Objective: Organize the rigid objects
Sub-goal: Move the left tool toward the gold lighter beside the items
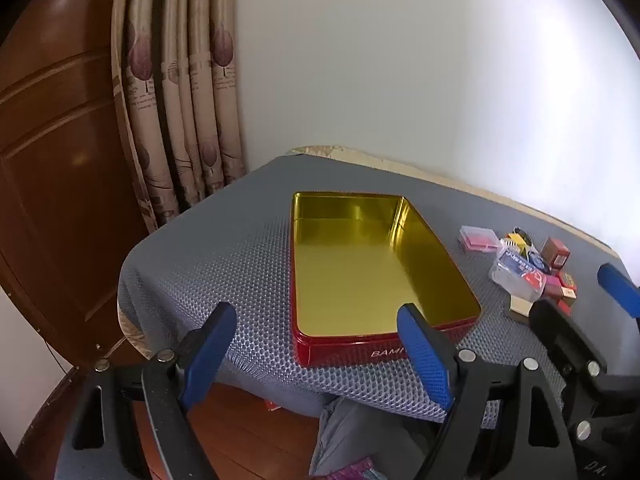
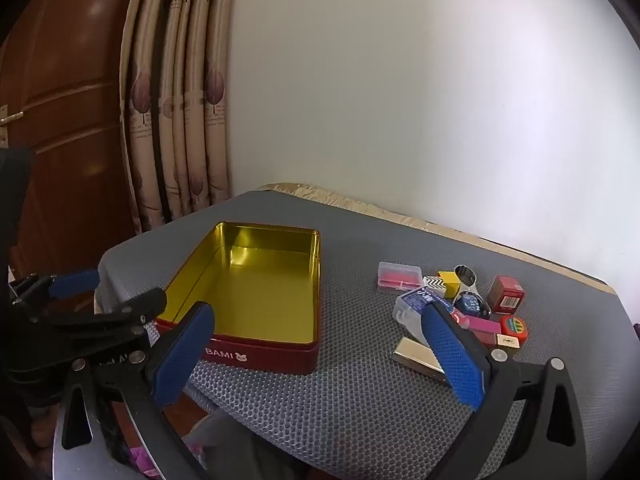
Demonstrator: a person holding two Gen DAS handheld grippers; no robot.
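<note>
I have not started yet. My left claw (image 1: 316,354) and right claw (image 2: 320,352) are both wide apart, holding nothing. The tin box (image 2: 256,288) on the worktop (image 2: 360,380) is empty. The pile of small things (image 2: 452,308) waits beside it.

Open left claw (image 1: 320,344) hovers before the empty red tin (image 1: 384,344).
</note>
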